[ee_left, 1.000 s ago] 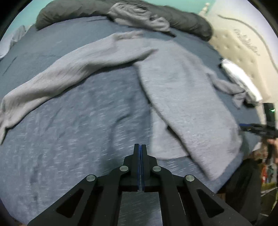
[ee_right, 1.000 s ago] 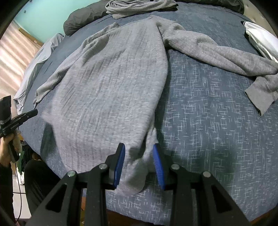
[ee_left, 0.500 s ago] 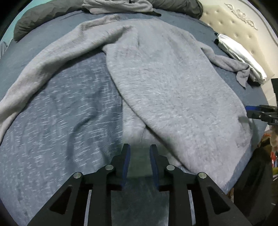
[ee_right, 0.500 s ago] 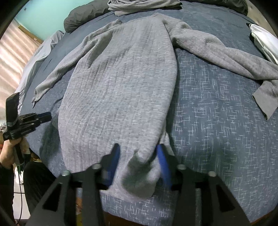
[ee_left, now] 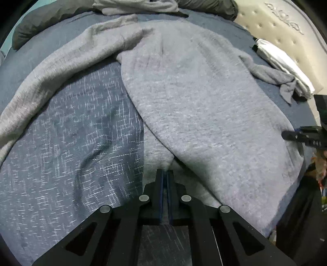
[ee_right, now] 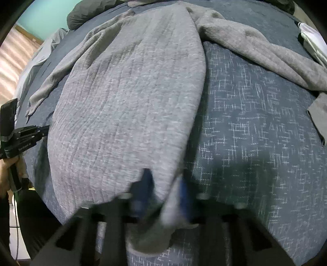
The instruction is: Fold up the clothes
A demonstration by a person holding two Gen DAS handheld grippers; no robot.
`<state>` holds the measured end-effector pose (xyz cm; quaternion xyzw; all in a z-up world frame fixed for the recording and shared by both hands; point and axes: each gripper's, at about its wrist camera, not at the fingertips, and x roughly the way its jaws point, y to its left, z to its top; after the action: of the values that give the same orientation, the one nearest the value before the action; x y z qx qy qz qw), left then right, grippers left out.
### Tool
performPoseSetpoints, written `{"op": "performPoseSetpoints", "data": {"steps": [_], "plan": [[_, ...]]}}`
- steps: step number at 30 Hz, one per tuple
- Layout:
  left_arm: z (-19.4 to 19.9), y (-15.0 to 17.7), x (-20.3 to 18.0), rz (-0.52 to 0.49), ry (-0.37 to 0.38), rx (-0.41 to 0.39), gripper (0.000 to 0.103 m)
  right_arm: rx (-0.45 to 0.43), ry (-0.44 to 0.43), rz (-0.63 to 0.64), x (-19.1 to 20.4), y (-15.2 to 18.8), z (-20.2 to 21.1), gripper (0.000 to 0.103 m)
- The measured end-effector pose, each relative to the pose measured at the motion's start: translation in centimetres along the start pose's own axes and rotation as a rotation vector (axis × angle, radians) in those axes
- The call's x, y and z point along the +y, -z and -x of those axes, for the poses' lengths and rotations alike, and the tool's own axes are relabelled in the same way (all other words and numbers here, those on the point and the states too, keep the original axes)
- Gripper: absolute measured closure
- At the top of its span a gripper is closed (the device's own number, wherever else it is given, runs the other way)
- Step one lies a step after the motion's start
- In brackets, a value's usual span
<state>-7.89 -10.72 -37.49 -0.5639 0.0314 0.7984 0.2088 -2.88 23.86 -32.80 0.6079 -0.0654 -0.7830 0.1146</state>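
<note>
A grey knit sweater [ee_left: 204, 102] lies spread on the blue bedspread [ee_left: 71, 143], hem toward me and sleeves flung out to both sides. My left gripper [ee_left: 165, 174] is shut on the hem's left corner, and the cloth puckers at its tips. In the right wrist view the same sweater [ee_right: 126, 102] fills the middle. My right gripper [ee_right: 165, 184] is blurred and its jaws are closing, with a bunch of the hem's right corner filling the gap between the blue pads [ee_right: 147, 184]. Each gripper shows at the edge of the other's view, the right gripper [ee_left: 286, 135] and the left gripper [ee_right: 47, 127].
A dark duvet [ee_left: 40, 26] and another grey garment [ee_left: 139, 6] lie at the far side of the bed. A white folded item [ee_left: 282, 59] rests by the tufted headboard [ee_left: 286, 26]. The bed's near edge runs just below both grippers. A hand [ee_right: 8, 169] grips the left tool.
My left gripper slid right to the hem, opened, then shut on it. My right gripper sank onto the other hem corner, spread wider, then narrowed on the cloth.
</note>
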Motion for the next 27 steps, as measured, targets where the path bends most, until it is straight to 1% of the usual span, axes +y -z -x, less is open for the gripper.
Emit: {"op": "performPoseSetpoints", "data": {"steps": [1, 3, 6, 9, 11, 12, 15, 16, 19, 21, 23, 24, 25, 26, 27], "plan": [[1.0, 0.1, 0.1, -0.001, 0.003, -0.016, 0.101, -0.019, -0.014, -0.006, -0.1, 0.0, 0.5, 0.093], [2.7, 0.5, 0.5, 0.006, 0.012, -0.04, 0.101, -0.067, -0.049, -0.03, -0.6, -0.2, 2.1, 0.094], [5.1, 1.2, 1.3, 0.021, 0.025, -0.073, 0.101, -0.158, -0.102, -0.076, -2.1, -0.6, 5.6, 0.095], [6.7, 1.8, 2.0, 0.044, 0.047, -0.096, 0.101, -0.239, -0.165, -0.178, -4.8, -0.8, 8.8, 0.095], [7.1, 2.1, 1.8, 0.054, 0.068, -0.099, 0.101, -0.269, -0.189, -0.244, -6.5, -0.7, 10.1, 0.095], [7.5, 2.4, 1.7, 0.059, 0.083, -0.101, 0.101, -0.275, -0.192, -0.269, -7.0, -0.6, 10.5, 0.095], [7.2, 2.9, 1.3, 0.048, 0.086, -0.081, 0.101, -0.247, -0.161, -0.306, -8.0, -0.1, 10.1, 0.095], [6.8, 3.1, 1.3, 0.049, 0.076, -0.061, 0.103, -0.234, -0.152, -0.312, -8.2, 0.1, 9.7, 0.095], [5.1, 3.8, 1.6, 0.042, 0.012, 0.002, 0.103, -0.188, -0.128, -0.333, -8.6, 0.4, 8.1, 0.093], [4.9, 4.1, 1.9, 0.064, 0.007, -0.002, 0.103, -0.181, -0.099, -0.33, -8.4, 0.6, 7.3, 0.09], [4.8, 3.9, 1.6, 0.081, 0.038, -0.022, 0.102, -0.179, -0.079, -0.3, -8.1, 0.6, 6.9, 0.089], [4.5, 3.6, 1.2, 0.086, 0.056, -0.025, 0.1, -0.18, -0.066, -0.277, -7.9, 0.7, 6.9, 0.086], [4.2, 3.3, 0.7, 0.09, 0.074, -0.027, 0.092, -0.184, -0.049, -0.257, -7.7, 0.8, 7.1, 0.083], [3.8, 2.9, 0.2, 0.09, 0.081, -0.03, 0.088, -0.189, -0.039, -0.242, -7.6, 1.0, 7.4, 0.082], [3.5, 2.5, -0.5, 0.086, 0.088, -0.03, 0.079, -0.195, -0.03, -0.229, -7.6, 1.1, 7.7, 0.081]]}}
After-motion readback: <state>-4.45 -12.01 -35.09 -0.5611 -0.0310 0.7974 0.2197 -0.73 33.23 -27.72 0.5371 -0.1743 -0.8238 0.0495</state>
